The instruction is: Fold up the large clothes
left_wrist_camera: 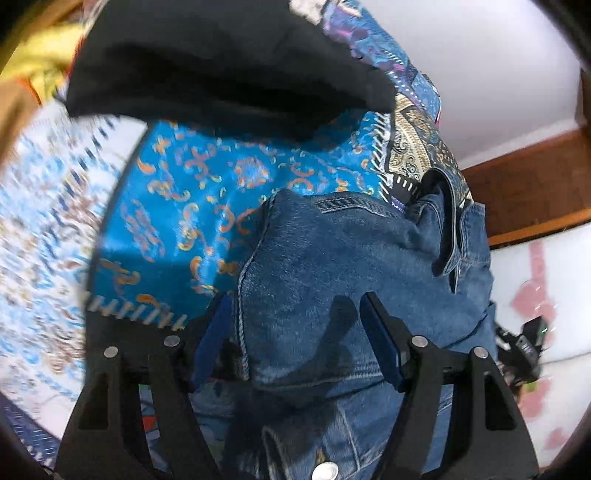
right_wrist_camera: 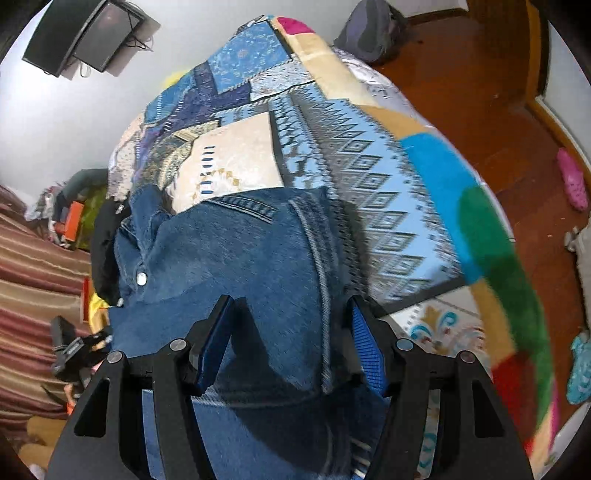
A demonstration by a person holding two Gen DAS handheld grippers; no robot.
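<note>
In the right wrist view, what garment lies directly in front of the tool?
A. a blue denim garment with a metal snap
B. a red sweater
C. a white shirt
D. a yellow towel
A: the denim garment with its metal snap lies on the patterned bedspread, in front of the right tool.

Ahead of the left gripper: denim jacket bunched high, filling the gap between the wide-set jaws. Beyond it, flat turquoise patterned bedspread, passable. Farther on, a black garment heaped across the way. To the right, a white wall and wooden frame closing that side.

Ahead of the right gripper: same denim mound between parted jaws. Past it, open flat quilt. Right of the bed edge, bare wooden floor with a pink slipper and grey bag. Left, clutter crowding a striped cloth.
</note>
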